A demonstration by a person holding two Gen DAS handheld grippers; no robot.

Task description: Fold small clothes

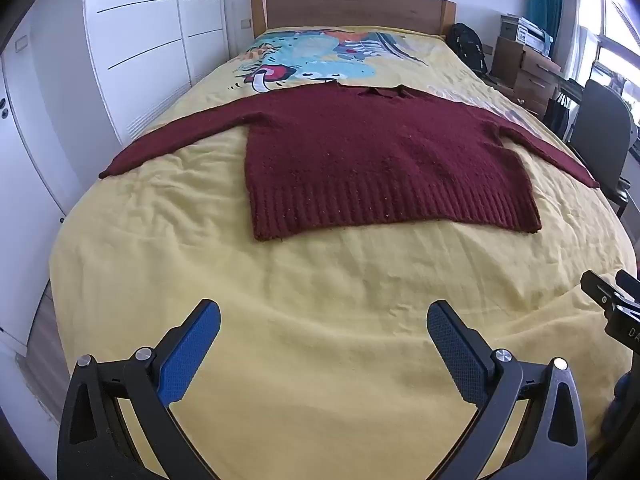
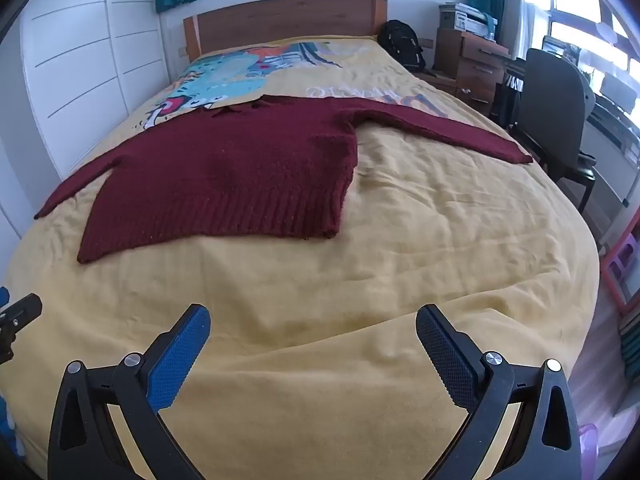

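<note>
Sweater [image 1: 372,152] lies flat in the middle of the bed [image 1: 320,288], on the yellow cover, with both sleeves stretched out to the sides and the collar toward the headboard [image 1: 352,8]. Nothing is folded yet. The left gripper [image 1: 324,344] hangs over the near end of the bed with its jaws spread wide and nothing between them. The right gripper [image 2: 314,346] is the same, wide apart and holding nothing, and it sits beside the left one. Both are well apart from the sweater, which is farther up the bed. A few things could go wrong from here. The knit looks thick and soft, so a pinch that takes only the top layer could lift the front and leave the back behind. The cover is loose and wrinkled, so fingers that dig too low could grab the cover with the sweater and drag it all. The sleeve [image 2: 444,128] on the right reaches close to the bed's edge near the chair [image 2: 556,108], so a careless pull might tip it off the side.
</note>
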